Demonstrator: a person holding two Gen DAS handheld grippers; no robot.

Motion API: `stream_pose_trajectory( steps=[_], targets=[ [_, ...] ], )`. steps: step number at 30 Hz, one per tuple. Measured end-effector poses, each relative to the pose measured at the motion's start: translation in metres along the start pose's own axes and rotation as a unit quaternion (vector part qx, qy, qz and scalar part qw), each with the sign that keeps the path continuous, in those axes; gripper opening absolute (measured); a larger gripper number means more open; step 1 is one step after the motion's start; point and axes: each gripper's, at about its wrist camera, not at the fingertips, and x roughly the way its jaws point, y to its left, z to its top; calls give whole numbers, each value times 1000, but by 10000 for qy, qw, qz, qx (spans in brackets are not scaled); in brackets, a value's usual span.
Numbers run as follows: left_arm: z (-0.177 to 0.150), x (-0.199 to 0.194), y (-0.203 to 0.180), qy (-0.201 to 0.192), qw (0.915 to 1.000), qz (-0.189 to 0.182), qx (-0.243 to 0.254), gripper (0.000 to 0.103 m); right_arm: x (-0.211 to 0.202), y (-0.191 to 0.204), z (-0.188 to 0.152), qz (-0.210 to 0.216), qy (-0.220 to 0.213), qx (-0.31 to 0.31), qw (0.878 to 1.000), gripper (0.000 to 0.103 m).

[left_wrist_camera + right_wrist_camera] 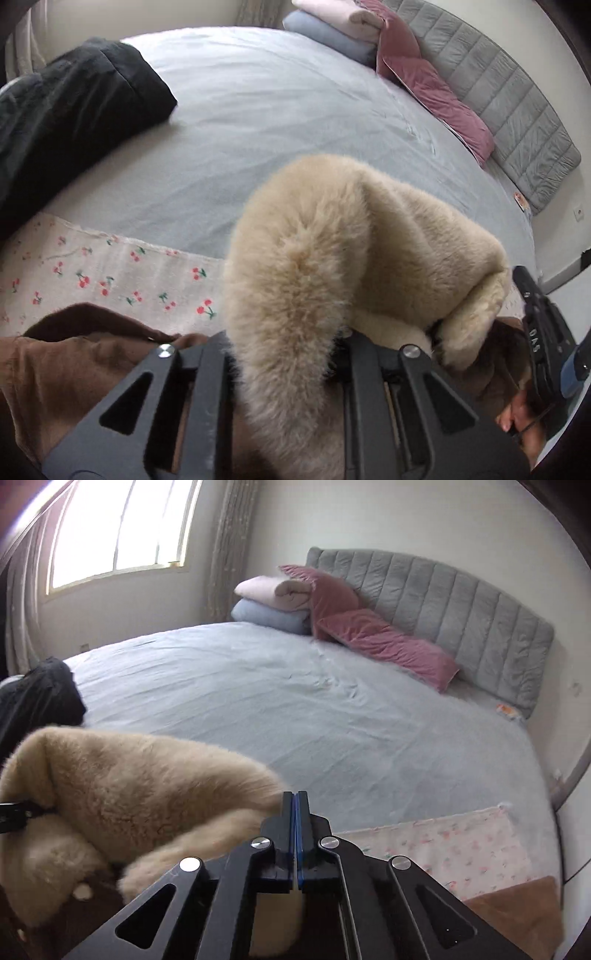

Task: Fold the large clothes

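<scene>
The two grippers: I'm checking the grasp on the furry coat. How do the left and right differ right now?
The left gripper has a thick fold of the beige furry coat between its fingers and is clamped on it; the right gripper has its blue pads pressed flat together with nothing visible between them. The left's fingers stand apart around the fur; the right's meet. Both are black and point over the grey bed.
</scene>
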Motion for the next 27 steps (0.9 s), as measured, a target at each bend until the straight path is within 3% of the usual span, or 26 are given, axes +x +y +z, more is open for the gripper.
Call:
stream_pose_trajectory(
  steps=[2, 3, 5, 6, 8, 10, 11, 14, 17, 22, 27],
  targets=[
    [9, -3, 0, -215, 9998, 0, 44, 19, -3, -17, 18, -4, -166, 254, 9995, 0],
    [14, 4, 0, -71, 9999, -23, 113, 22, 1, -26, 23, 173, -43, 457, 9988, 1],
    [13, 22, -1, 258, 9987, 327, 306, 34, 11, -39, 27, 553, 395, 731, 9950, 2],
    [10, 24, 2, 294, 9983, 401, 315, 39, 15, -42, 25, 777, 572, 733, 9926, 10],
    [3, 13, 9, 173, 9985, 321, 409, 65, 18, -43, 15, 1150, 855, 514, 9883, 28],
    [-5, -8, 15, -14, 9979, 251, 602, 78, 17, -50, 2, 1376, 986, 233, 9853, 58],
    [-7, -18, 16, -37, 9968, 188, 772, 81, 16, -56, -4, 1421, 1000, 91, 9847, 61],
    [-18, -42, 25, 21, 9911, 246, 1310, 82, 10, -85, -23, 1284, 1062, -27, 9860, 62],
    [-31, -70, 53, 8, 9893, 391, 1403, 83, 0, -113, -39, 1461, 1257, 209, 9810, 62],
    [-46, -115, 125, 44, 9919, 839, 950, 85, -34, -135, -49, 1726, 1417, 637, 9727, 67],
    [-55, -170, 205, -15, 9895, 1414, 298, 85, -75, -132, -39, 1941, 1359, 733, 9688, 74]
  ],
)
